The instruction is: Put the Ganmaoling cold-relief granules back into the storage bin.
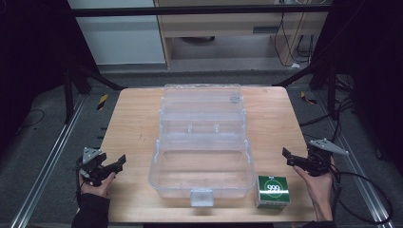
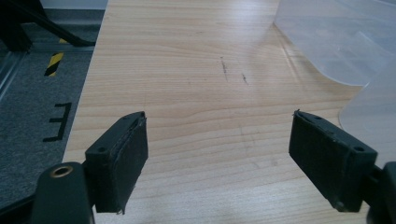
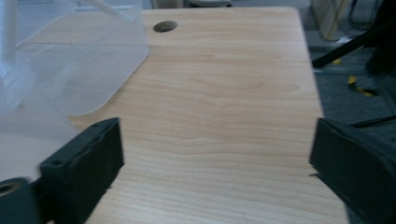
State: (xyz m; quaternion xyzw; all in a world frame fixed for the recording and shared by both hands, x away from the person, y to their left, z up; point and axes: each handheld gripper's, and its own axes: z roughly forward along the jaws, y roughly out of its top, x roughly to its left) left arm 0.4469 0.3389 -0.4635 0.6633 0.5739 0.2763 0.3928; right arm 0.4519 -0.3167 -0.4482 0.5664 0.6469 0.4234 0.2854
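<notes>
At the lower left of the high view I hold my left gripper [image 1: 119, 161] over the pale wooden table [image 1: 128, 123], jaws spread with nothing between them. Mid-frame sits the clear plastic storage box [image 1: 202, 142], lid open. Just right of its front corner stands the small green carton [image 1: 273, 191]. My right gripper [image 1: 286, 155], centre right, is released too, near the carton but apart.
</notes>
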